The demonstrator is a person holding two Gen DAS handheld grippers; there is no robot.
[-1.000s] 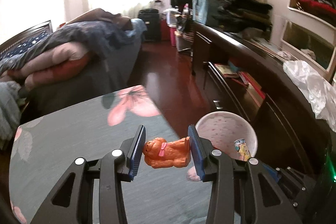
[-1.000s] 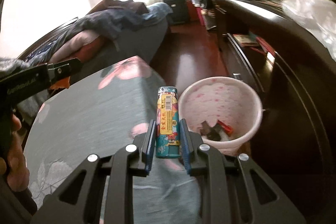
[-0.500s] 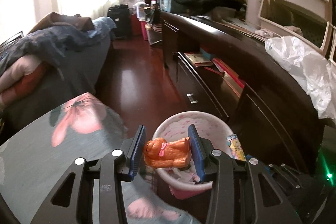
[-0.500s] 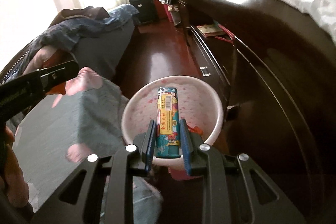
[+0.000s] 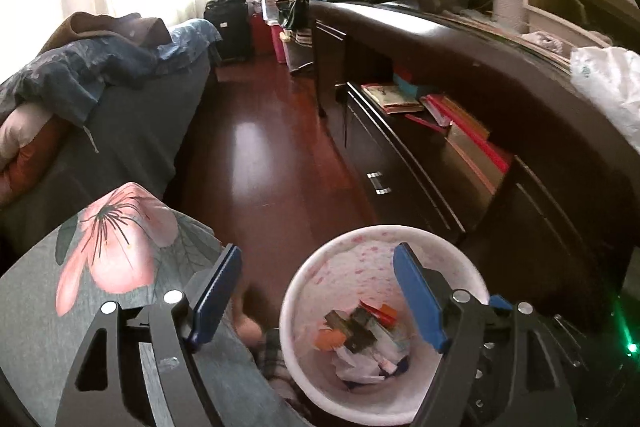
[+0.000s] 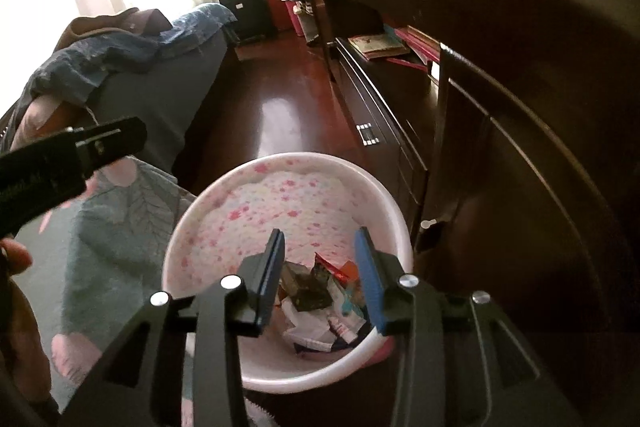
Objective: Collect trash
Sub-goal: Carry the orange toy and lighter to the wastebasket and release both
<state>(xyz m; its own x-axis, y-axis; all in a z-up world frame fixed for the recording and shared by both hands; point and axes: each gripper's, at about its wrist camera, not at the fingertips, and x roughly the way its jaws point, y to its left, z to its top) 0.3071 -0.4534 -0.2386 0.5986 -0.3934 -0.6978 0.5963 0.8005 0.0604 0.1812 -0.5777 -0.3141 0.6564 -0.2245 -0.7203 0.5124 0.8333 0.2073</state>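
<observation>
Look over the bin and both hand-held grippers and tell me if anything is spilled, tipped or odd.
Nothing stands out. The pink-speckled bin stands upright on the floor, with the trash lying inside and none seen on the floor around it. The left hand-held gripper and right hand-held gripper are both open and empty above it.

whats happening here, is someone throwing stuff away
Yes. A person holds two sets of tongs over a pink-flecked waste bin that stands on the dark wood floor beside a flowered cloth surface. Both the left tongs and the right tongs are open and empty. In the bin lies a heap of wrappers and small packets, among them an orange piece. The left tongs are partly over the cloth edge; the right tongs are directly above the bin's mouth.
</observation>
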